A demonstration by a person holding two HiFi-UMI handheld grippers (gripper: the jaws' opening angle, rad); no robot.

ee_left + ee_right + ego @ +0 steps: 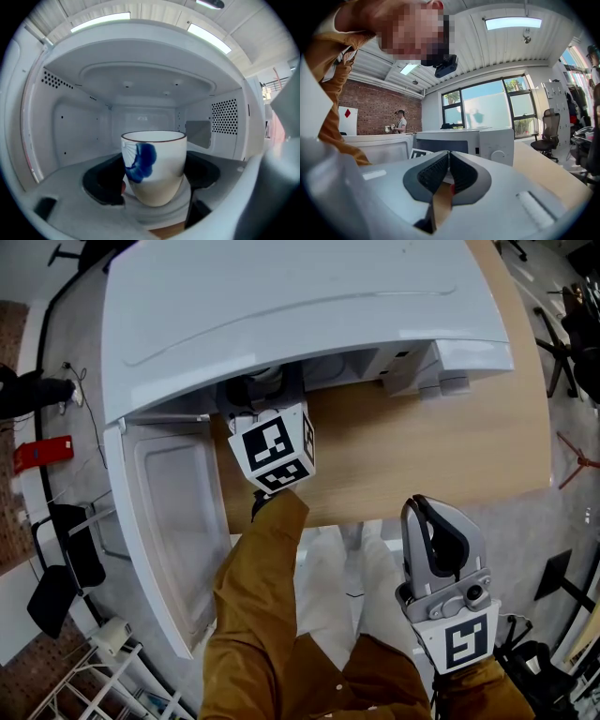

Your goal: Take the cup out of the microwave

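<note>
- Your left gripper (154, 185) clamps the cup (157, 164) inside the microwave (281, 315); draw straight out, keeping it level.
- Your right gripper (449, 172) is clenched on nothing, outside the microwave.

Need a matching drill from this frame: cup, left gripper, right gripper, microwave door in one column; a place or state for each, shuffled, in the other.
Things
1. cup
2. left gripper
3. right gripper
4. microwave door

Places and states
A. jaws together, nothing between them, held outside the microwave
B. open
C. inside the microwave, one jaw on each side of the cup
D. white with a blue mark, upright in the cavity

Pairs: 1-D, 2-C, 3-A, 4-B
</note>
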